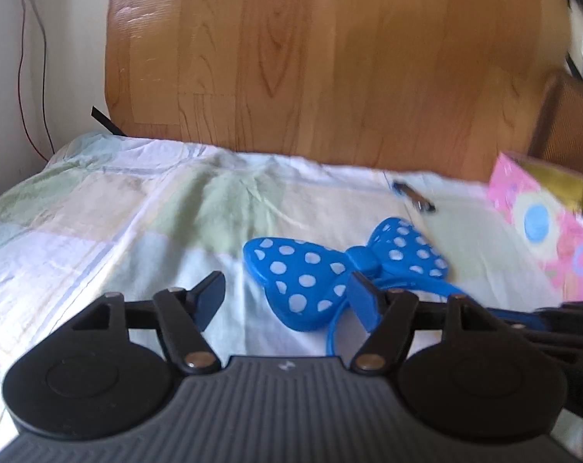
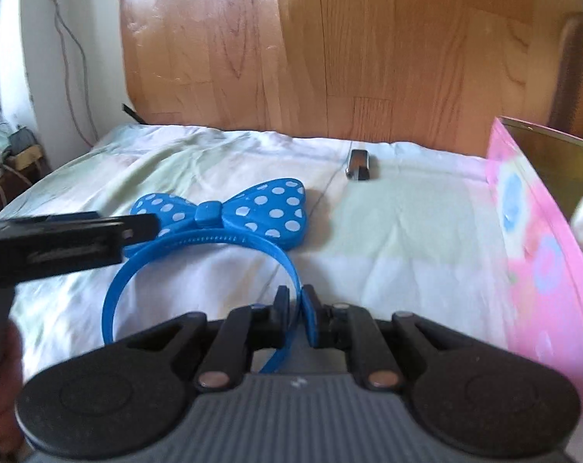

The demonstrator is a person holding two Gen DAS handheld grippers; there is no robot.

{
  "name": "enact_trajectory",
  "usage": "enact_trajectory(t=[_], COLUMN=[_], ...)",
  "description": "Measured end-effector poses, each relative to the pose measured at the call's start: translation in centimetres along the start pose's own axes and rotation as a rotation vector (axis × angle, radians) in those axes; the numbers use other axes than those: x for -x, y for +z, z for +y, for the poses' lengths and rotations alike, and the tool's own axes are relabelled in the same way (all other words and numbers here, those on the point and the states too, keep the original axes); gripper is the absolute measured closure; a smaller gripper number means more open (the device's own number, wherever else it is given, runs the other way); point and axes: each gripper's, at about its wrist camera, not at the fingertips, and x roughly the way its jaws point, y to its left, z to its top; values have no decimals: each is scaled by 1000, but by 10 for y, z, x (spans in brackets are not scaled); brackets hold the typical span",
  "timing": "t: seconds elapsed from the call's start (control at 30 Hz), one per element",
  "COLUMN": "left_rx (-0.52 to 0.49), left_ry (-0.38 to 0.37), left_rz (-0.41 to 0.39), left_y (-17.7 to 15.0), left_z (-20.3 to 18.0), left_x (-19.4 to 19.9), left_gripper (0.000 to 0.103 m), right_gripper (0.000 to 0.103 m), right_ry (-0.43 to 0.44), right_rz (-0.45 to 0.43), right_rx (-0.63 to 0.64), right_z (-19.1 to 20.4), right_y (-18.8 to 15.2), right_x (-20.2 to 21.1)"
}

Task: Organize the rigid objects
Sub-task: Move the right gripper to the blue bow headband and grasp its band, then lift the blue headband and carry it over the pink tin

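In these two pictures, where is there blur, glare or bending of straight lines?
Left wrist view: the pink box and the small metal thing are smeared by motion; the wooden headboard bows outward. Right wrist view: the left claw is blurred, glare shines on the headboard's left side, and the blue headband stays fairly sharp.

Blue headband [image 2: 199,270] (polka-dot bow) on bedsheet [image 2: 407,231]
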Motion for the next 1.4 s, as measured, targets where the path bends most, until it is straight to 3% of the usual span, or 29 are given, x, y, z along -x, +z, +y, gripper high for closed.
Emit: enact_trajectory(t=[0.3,0.47,0.6,0.77,0.9,1.13,1.23,1.27,1.3,1.4], left_rx=[-104,-130,-32,92,64,-14,-65,-68,-60,-70], left_ry=[3,20,-11,-44,-50,-18,10,-5,-19,-15], left_rz=[13,49,67,133,113,195,152,147,149,108], left_y=[-31,-40,-36,-35,-29,-39,-48,-47,-45,-34], left_z=[-11,-15,1,21,11,-10,-17,-17,-18,-23], left_x=[56,65,75,83,92,90,94,94,95,98], left_gripper=[31,33,42,45,45,46,65,81,89,91], right_gripper=[92,91,91,91,91,91,91,91,92,91], right_ry=[132,161,172,182,197,213,220,221,218,201], right_rz=[-12,-32,-35,-39,-40,-48,-54,-61,-72,-127], right_rx=[-106,-117,-131,-142,-155,-171,-167,-165,-162,-172], right_z=[-5,-5,-9,-11,-15,-17,-19,-19,-19,-23], right_y=[-39,-51,-53,-54,-55,-56,-56,-57,-57,-60], right_x=[51,64,66,66,66,67,68,69,71,79])
